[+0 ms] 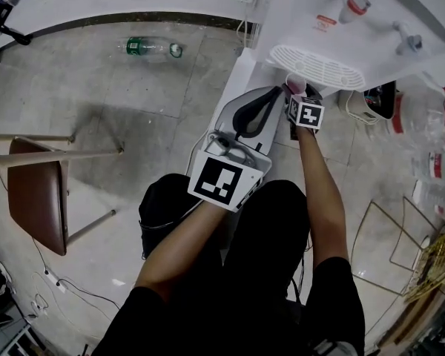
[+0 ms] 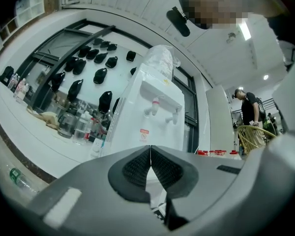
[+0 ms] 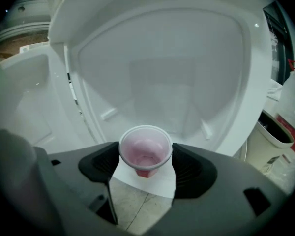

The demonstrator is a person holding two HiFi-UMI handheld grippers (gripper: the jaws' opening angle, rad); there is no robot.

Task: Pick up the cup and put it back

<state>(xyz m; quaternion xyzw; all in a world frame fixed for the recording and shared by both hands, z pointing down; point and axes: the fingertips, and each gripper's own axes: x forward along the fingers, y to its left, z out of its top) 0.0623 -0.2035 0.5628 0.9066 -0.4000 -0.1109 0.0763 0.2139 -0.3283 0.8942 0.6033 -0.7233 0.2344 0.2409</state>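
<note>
- White plastic water dispenser (image 1: pixel 304 21) with 2 taps, 1 red-capped, above its white slotted drip tray (image 1: pixel 317 67).
- Clear plastic bottle with green label (image 1: pixel 150 47) lying on the grey tiled floor (image 1: pixel 133 102).
- Brown-seated chair with pale legs (image 1: pixel 37 195) at left.
- Person in a black shirt (image 2: pixel 249 107), far back.

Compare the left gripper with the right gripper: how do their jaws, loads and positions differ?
Jaws: the left gripper is shut pad to pad; the right gripper is clamped on a pink cup. Load: the left gripper holds nothing; the right gripper carries the cup. Position: the left gripper sits nearer the person's body; the right gripper is out by the white drip tray. Both have dark ribbed pads and a marker cube.
</note>
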